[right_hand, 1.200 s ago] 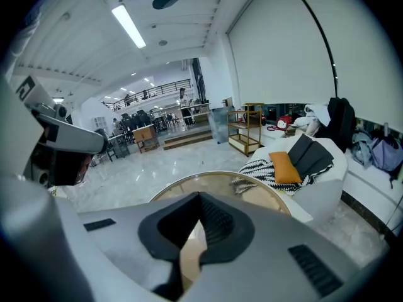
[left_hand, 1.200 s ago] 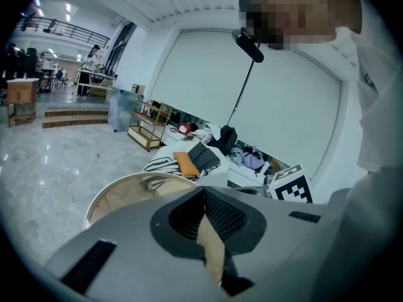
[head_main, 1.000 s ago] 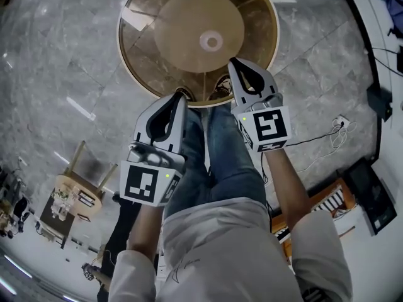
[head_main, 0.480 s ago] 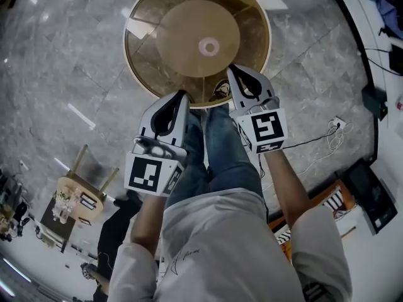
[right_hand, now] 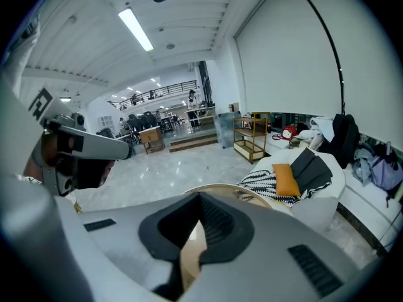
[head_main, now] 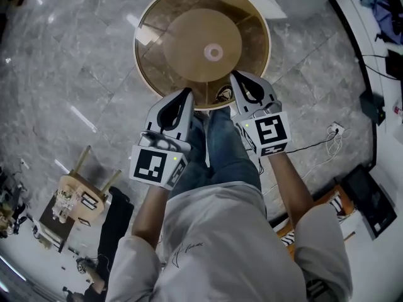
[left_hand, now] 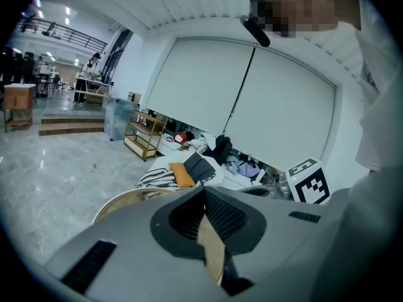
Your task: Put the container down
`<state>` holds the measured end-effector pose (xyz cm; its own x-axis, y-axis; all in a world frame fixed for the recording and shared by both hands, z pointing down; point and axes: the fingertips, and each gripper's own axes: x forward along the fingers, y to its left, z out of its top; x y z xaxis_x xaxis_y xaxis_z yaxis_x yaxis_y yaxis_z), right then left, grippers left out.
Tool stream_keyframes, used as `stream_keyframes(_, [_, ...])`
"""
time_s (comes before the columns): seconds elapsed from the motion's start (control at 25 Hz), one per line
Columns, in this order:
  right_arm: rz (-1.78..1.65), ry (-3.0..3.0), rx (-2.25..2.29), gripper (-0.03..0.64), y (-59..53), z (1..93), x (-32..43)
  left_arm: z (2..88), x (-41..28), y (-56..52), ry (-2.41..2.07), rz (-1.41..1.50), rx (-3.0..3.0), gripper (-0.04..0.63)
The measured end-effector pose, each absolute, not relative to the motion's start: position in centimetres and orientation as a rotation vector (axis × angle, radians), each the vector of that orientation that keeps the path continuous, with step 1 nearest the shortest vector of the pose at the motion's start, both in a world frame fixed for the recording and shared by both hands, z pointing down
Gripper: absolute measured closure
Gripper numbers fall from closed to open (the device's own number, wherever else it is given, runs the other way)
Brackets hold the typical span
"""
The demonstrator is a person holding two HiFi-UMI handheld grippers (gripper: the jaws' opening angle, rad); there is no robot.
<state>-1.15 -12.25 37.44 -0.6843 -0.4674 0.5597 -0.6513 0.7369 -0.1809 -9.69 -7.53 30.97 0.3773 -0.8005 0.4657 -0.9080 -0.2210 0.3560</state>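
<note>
Container: round, amber, see-through; at 12 o'clock from the person, above the marble floor.
Left gripper: jaws clamped on its near rim, 7 o'clock.
Right gripper: jaws clamped on that rim, 5 o'clock.

Head view looks down; all 3 share container.

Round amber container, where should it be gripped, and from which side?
Its thin upright rim on the near side, jaws straddling the wall from above. The container is wide and open-topped with no handle showing; left gripper and right gripper pinch that rim, spaced apart.
</note>
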Motion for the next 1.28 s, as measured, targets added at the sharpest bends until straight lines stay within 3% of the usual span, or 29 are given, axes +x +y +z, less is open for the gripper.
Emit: stream_keyframes(1.28, [0.477,-2.548,0.8,0.601,-9.1,24.6,-1.0,20.4,-9.1,-5.9,-1.387,0.104,2.165,0.577])
